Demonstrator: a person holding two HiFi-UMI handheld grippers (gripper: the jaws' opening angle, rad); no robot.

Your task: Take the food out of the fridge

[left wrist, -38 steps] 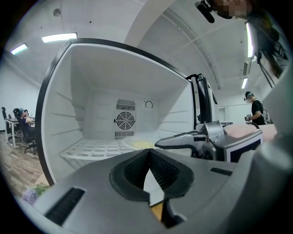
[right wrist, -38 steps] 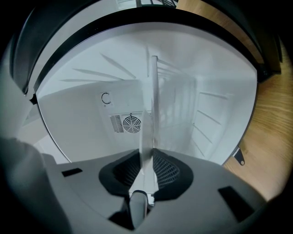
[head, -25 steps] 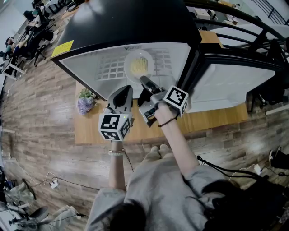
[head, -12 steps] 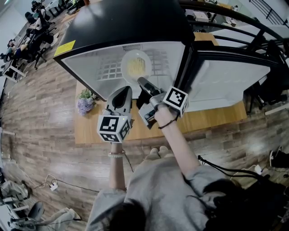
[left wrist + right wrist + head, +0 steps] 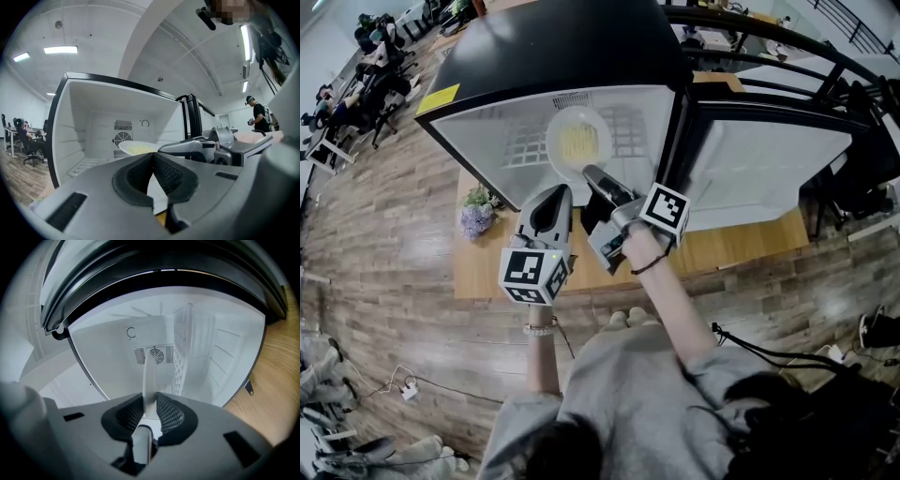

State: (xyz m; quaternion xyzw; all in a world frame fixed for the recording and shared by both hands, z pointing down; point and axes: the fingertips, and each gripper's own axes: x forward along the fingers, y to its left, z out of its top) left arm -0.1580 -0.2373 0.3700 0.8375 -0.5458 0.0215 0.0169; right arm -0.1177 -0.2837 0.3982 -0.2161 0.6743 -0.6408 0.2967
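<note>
While the right gripper [image 5: 593, 175] has its fingers [image 5: 171, 416] clamped on the rim of the plate [image 5: 578, 141], yellow food [image 5: 579, 143] sits on it inside the open fridge [image 5: 562, 47]. Left gripper [image 5: 551, 195] is beside the right one, fingers [image 5: 136, 176] together, nothing between them.

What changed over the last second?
The right gripper, shut on the plate rim, carried the plate slightly left in the head view, seemingly upward. The left gripper shifted with it. Unchanged: right grip on the plate, left gripper shut and empty, fridge open.
</note>
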